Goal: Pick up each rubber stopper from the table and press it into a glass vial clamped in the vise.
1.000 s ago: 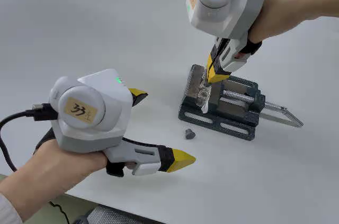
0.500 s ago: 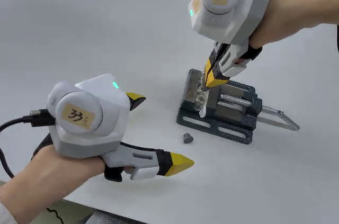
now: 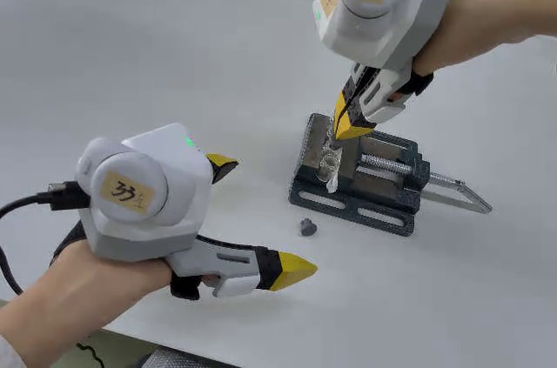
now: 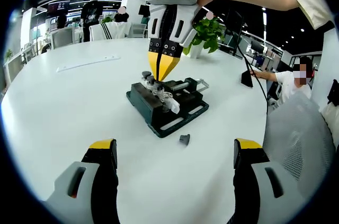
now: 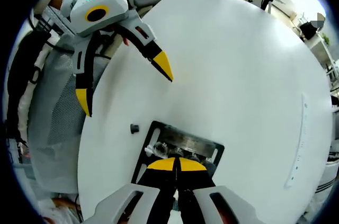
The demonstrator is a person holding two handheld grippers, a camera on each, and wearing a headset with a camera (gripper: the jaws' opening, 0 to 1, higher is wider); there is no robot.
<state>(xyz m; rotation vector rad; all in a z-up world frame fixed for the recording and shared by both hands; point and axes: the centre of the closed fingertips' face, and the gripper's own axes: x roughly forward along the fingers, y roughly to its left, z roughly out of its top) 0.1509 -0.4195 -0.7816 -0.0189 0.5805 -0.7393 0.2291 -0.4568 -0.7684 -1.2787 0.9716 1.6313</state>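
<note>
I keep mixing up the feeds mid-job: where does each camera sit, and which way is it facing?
Head view: headset, looking down at the table; shows left gripper, right gripper, forearms.
Left gripper view: faces across the table at the vise; own jaws spread.
Right gripper view: looks straight down on the vise; own jaws together.
Shared by all: vise, loose stopper.
</note>
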